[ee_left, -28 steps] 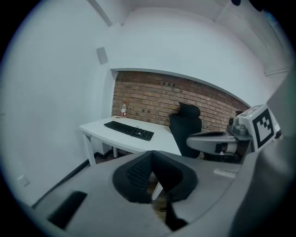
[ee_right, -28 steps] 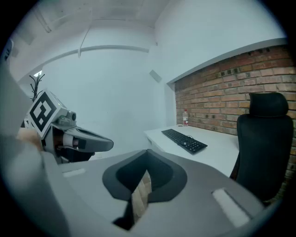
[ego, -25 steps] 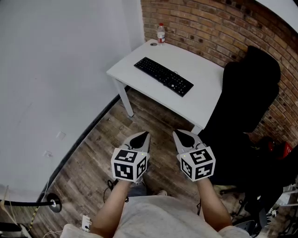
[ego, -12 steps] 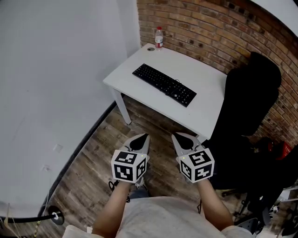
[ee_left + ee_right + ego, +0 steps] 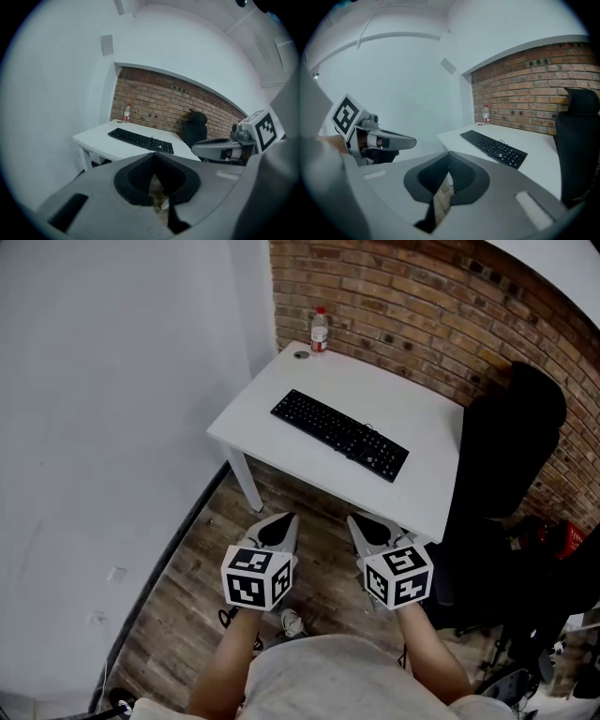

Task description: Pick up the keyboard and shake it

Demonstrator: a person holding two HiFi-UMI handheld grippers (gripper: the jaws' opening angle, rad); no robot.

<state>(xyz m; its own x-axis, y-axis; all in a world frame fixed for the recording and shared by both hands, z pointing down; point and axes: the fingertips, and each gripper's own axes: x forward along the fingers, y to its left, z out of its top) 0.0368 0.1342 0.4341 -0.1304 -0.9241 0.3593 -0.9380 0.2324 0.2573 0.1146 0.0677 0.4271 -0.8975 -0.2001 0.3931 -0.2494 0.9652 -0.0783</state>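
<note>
A black keyboard lies slantwise on a white table against the brick wall; it also shows in the left gripper view as the keyboard and in the right gripper view as the keyboard. My left gripper and right gripper hang side by side over the wooden floor, short of the table's near edge. Both are shut with nothing between the jaws. The left gripper and right gripper point at the table, well apart from the keyboard.
A water bottle and a small round lid stand at the table's far corner. A black office chair sits right of the table. A white wall runs along the left. A shoe shows on the floor below me.
The table and keyboard have come closer and lower in the head view. Both grippers have moved forward toward the table together, still shut and empty.
</note>
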